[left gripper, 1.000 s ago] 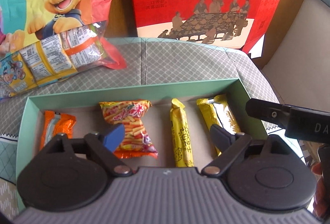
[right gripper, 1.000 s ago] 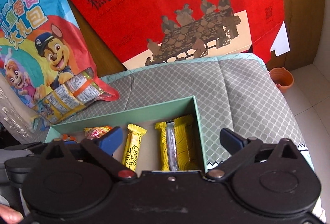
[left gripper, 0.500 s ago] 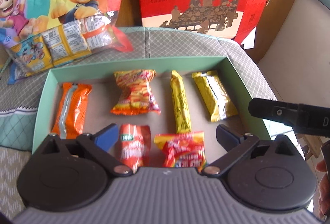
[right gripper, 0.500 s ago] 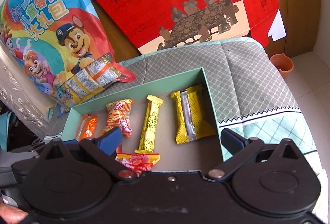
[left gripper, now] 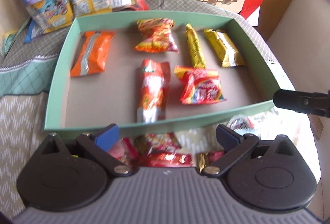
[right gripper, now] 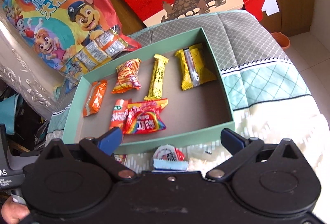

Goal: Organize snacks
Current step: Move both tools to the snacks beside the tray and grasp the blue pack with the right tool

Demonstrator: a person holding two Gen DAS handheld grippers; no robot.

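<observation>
Both tools hang spread wide with nothing between their tips: our left tool (left gripper: 166, 135) and right tool (right gripper: 172, 138) sit at the bottom of each frame, over loose snacks (left gripper: 163, 150) lying on the bed just below the green box (left gripper: 59, 71). We judge we are between picks; next we must close on one loose packet and carry it up into the box. Six wrappers lie flat there: orange, yellow, red.
</observation>
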